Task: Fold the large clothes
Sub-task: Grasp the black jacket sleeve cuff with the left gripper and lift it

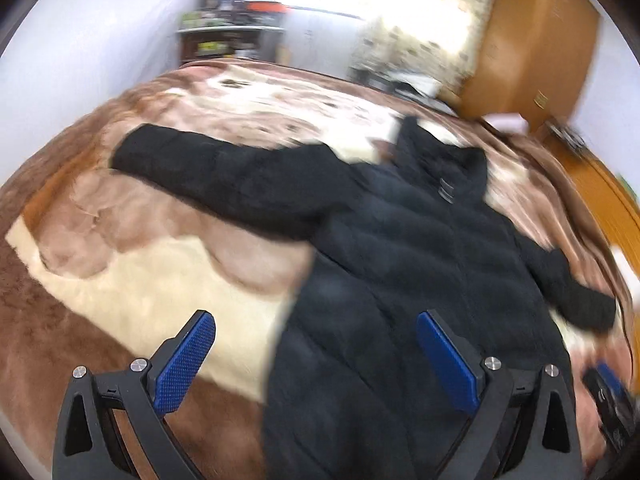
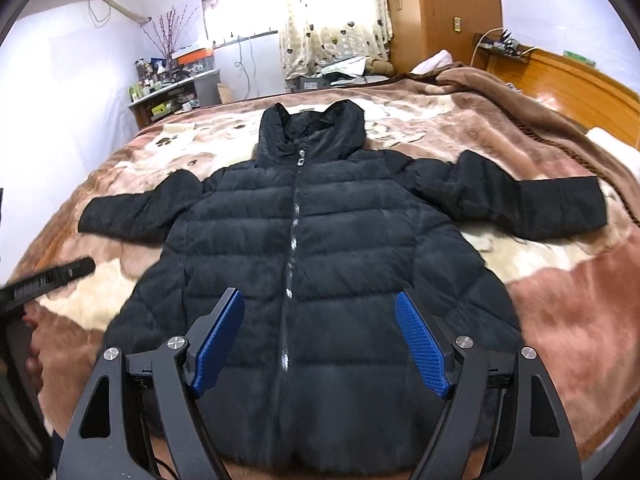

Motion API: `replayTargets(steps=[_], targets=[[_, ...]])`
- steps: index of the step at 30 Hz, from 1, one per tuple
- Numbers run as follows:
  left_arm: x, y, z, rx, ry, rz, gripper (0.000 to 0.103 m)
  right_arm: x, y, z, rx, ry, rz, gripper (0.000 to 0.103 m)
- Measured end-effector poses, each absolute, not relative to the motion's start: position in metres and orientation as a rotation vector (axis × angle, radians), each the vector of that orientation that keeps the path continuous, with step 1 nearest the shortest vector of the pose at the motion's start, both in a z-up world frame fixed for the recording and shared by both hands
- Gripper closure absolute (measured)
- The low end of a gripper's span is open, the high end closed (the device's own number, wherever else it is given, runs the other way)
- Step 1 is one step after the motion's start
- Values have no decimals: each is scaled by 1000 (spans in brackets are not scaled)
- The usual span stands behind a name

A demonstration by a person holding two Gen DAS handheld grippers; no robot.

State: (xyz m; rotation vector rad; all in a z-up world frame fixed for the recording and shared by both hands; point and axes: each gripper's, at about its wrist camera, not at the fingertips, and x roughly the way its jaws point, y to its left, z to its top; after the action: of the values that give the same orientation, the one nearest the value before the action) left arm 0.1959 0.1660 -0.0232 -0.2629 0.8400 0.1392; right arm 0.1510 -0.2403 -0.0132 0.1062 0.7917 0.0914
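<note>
A black hooded puffer jacket (image 2: 296, 248) lies flat and zipped on the bed, front up, both sleeves spread out to the sides. It also shows blurred in the left wrist view (image 1: 400, 248). My right gripper (image 2: 320, 304) is open and empty, hovering over the jacket's lower front near the hem. My left gripper (image 1: 316, 320) is open and empty, over the jacket's left hem edge and the blanket. Its black body shows at the left edge of the right wrist view (image 2: 48, 280).
The bed is covered by a brown, pink and cream plush blanket (image 2: 560, 280). A wooden headboard (image 2: 568, 80) stands at the right, a wardrobe (image 2: 440, 12) and curtained window behind, and a cluttered shelf (image 2: 172, 84) at the far left.
</note>
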Motion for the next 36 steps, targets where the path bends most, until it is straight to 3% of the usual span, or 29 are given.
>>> replayTargets(steps=[16,28,30,31,36], targets=[[342,376,-103,-547,843,526,1,254,-196,-40,66,809,214,25],[393,433,-131,-683,844,564,2,280,-149,-46,11,797,341,25],[398,431,-132,-677,845,563,9,281,-147,-47,13,794,339,25],[401,429,-131,-670,843,558,25,281,-147,-47,16,795,336,25],[412,417,-123,-645,820,519,58,280,-150,-49,12,800,298,25]])
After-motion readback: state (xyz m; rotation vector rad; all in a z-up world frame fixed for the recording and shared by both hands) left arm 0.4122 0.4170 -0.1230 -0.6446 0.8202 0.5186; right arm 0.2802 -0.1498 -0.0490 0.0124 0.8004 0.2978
